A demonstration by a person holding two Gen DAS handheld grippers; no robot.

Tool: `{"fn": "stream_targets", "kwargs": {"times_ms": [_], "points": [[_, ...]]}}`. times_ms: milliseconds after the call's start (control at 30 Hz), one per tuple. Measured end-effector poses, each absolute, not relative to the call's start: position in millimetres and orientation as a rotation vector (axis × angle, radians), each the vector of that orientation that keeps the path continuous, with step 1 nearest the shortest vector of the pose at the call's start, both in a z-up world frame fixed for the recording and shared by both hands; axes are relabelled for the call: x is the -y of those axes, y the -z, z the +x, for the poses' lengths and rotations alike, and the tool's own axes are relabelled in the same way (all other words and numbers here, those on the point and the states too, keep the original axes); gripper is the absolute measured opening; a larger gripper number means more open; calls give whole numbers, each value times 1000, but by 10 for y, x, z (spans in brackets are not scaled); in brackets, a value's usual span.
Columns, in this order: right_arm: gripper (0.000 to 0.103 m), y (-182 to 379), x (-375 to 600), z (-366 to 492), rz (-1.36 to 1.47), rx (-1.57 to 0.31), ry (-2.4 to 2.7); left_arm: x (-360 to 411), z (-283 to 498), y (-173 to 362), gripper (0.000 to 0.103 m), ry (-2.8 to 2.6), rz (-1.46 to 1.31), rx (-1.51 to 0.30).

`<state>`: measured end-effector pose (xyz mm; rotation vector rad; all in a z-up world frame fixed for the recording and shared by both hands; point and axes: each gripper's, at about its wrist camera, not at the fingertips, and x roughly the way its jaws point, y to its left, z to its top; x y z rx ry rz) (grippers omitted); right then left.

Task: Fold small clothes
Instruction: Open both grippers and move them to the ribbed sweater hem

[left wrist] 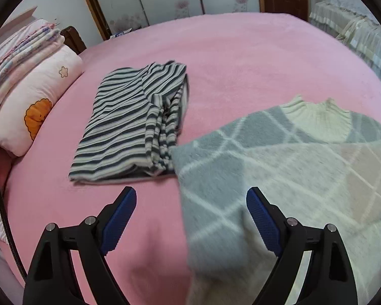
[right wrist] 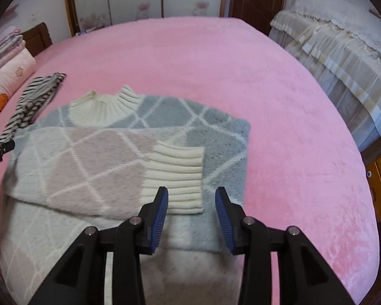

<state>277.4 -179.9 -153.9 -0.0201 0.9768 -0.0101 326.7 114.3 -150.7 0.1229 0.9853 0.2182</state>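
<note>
While the striped top [left wrist: 129, 124] lay folded beside the sweater [right wrist: 94, 162], both tools, left tool [left wrist: 191, 217] and right tool [right wrist: 191, 213], gaped empty, sweater half-folded.

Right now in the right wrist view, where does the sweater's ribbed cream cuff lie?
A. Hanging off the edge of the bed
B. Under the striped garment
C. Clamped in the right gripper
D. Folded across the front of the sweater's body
D. The ribbed cuff rests flat on the sweater body, sleeve folded inward, while the right gripper is open just short of it, holding nothing.
</note>
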Motion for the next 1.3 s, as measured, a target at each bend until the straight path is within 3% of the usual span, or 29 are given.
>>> {"fn": "stream_targets", "kwargs": {"times_ms": [300,367,567,633,733,800,1067,1233,1300], "points": [[38,1450,1013,2728,-62,-901,-147,-725,2973,1532,87,-159,-34,-905],[36,1531,866,2862,-52,-905,-176,-655,3021,1642,78,-183,-69,-904],[15,1962,640,3354,2,-993,-242,-715,3181,1971,70,-270,-117,-938],[8,1990,709,3374,-49,-977,-192,-799,3175,2014,70,-290,-81,-931],[8,1997,988,3330,-140,-955,-41,-986,3149,2021,71,-302,-60,-920],[8,2049,1302,3267,-177,-958,58,-1125,3129,2034,81,-311,-65,-922],[8,2056,2042,2969,-72,-990,88,-1341,3034,2017,81,-302,-63,-923],[8,1871,2120,2833,23,-986,85,-1432,2884,1722,81,-302,-84,-932],[8,1794,2125,2758,31,-984,85,-1469,2790,1566,86,-281,-98,-937]]}}
